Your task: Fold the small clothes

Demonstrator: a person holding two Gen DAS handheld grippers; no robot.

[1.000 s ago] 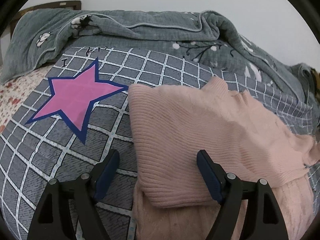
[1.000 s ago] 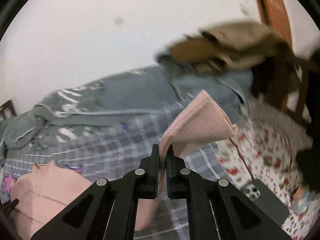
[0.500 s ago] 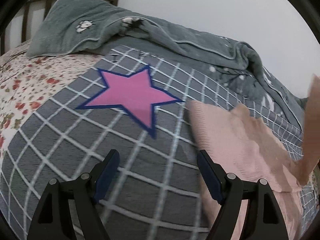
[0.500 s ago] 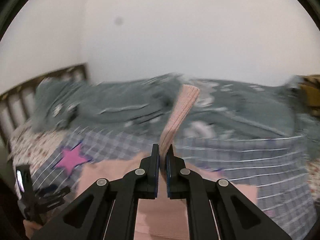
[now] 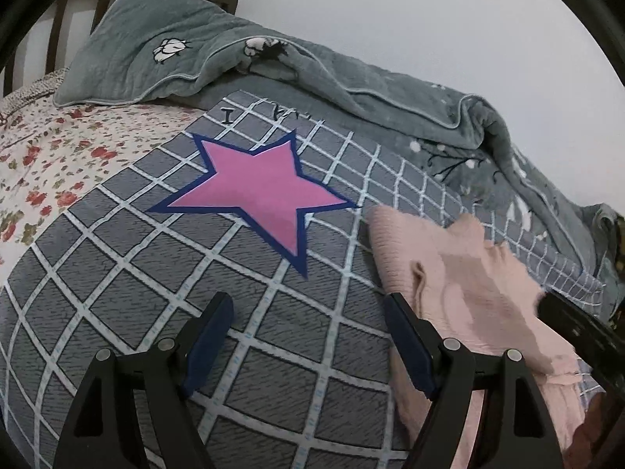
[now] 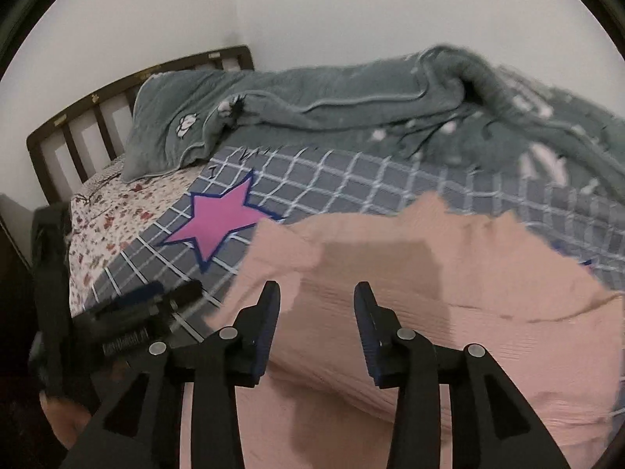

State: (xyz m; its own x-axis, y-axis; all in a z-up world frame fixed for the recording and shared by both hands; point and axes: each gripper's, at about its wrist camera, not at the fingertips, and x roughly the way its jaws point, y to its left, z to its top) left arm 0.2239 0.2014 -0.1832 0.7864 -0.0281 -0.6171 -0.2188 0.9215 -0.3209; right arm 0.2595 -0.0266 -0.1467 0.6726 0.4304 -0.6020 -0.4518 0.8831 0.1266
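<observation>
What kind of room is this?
Most likely a bedroom: a bed with a dark slatted headboard, a rumpled grey-green quilt along the wall, and a checked cover with a pink sweater on it.

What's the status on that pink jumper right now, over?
Left gripper open, over bare checked cover. Right gripper jaws opening, nothing pinched between them. Pink sweater lying on the bed, partly folded. Nothing in the way.
</observation>
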